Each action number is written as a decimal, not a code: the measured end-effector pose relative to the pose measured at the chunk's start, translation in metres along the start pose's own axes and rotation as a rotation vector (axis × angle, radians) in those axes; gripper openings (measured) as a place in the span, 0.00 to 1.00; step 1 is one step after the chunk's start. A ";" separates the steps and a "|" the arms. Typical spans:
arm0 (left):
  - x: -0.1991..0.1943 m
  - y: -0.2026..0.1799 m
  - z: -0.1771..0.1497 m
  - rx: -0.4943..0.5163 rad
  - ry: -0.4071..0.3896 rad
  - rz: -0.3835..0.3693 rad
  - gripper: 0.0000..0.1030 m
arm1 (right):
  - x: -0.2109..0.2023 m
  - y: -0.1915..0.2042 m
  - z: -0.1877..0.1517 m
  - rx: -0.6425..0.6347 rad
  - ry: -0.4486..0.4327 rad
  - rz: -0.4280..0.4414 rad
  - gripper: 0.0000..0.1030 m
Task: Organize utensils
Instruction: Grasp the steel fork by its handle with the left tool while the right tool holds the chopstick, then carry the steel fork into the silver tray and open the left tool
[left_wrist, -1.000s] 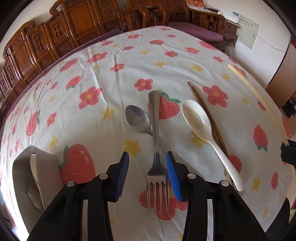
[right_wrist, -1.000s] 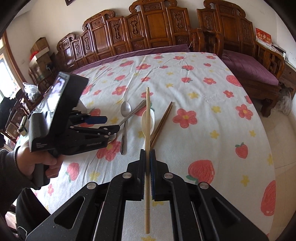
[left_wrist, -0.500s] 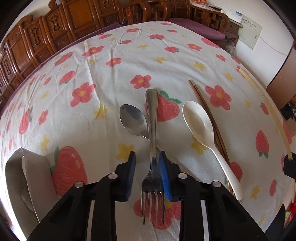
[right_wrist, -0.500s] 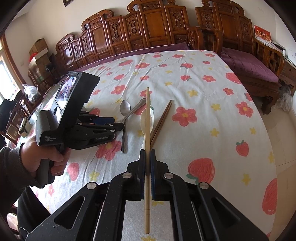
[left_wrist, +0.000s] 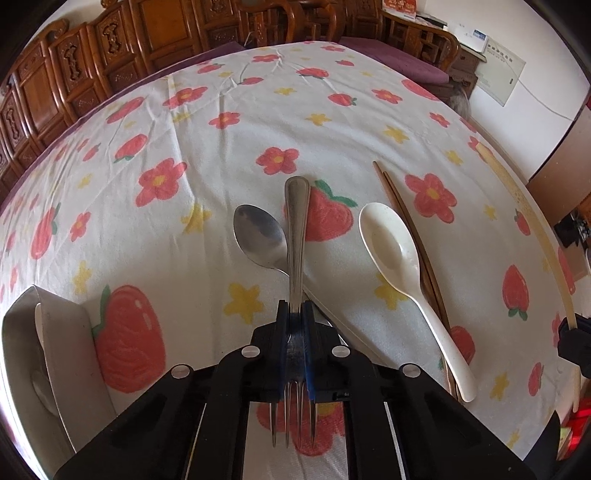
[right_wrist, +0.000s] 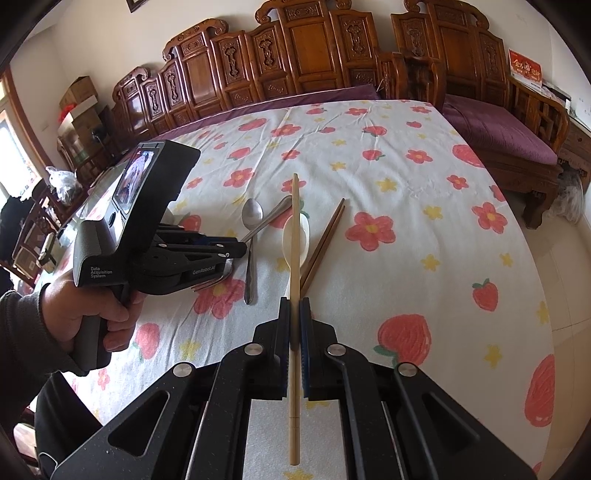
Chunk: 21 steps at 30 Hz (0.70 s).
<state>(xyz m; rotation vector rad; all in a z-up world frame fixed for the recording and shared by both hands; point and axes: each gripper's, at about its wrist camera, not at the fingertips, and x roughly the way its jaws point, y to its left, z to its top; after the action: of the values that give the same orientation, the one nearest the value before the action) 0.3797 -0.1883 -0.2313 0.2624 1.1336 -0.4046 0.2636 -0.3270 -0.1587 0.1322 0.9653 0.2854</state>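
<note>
The worktop (left_wrist: 332, 122) is covered by a flowered cloth (left_wrist: 229, 155); a metal spoon (left_wrist: 258, 236), white spoon (left_wrist: 395, 254), and brown chopsticks (left_wrist: 402, 218) are laid on it.

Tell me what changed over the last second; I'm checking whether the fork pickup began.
The left gripper jaws are closing and now press on the fork neck; a second ago they stood wide on either side of it. Unchanged: the right gripper clamps its pale chopstick, and the metal spoon, white spoon and brown chopsticks lie on the tablecloth.

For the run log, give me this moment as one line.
left gripper: closing on fork | right gripper: shut on light chopstick | metal spoon: on tablecloth
</note>
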 end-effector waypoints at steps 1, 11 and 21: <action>-0.001 -0.001 -0.001 0.002 0.005 0.008 0.06 | 0.000 0.000 0.000 0.000 -0.001 0.001 0.06; -0.034 -0.001 -0.014 0.006 -0.038 0.036 0.06 | -0.008 0.010 0.004 -0.021 -0.027 0.009 0.06; -0.088 0.001 -0.031 0.011 -0.129 0.029 0.06 | -0.018 0.026 0.005 -0.057 -0.053 0.016 0.06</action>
<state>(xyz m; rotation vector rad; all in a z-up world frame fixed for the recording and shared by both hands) 0.3227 -0.1590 -0.1629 0.2584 0.9998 -0.3970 0.2534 -0.3077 -0.1355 0.0950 0.9027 0.3222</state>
